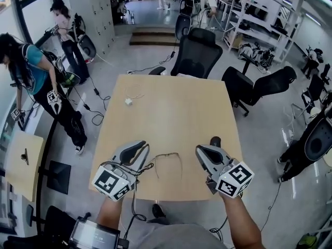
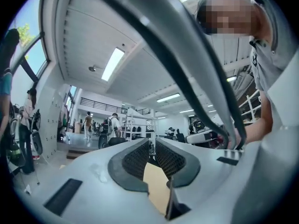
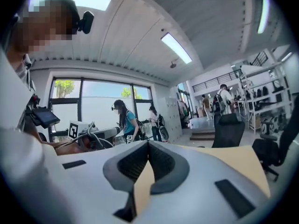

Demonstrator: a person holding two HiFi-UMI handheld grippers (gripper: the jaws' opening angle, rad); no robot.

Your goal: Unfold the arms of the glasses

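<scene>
Thin dark-framed glasses lie on the light wooden table close to its near edge, lenses toward me; whether their arms are folded is too small to tell. They rest between my two grippers, and neither one touches them. The left gripper hovers to their left and the right gripper to their right. In the left gripper view the left gripper has its jaws drawn together with nothing between them. The right gripper is shut and empty. Neither gripper view shows the glasses.
A small white object with a thin cord lies on the far left of the table. Black office chairs stand at the far edge and to the right. People work at the left, near a small side table.
</scene>
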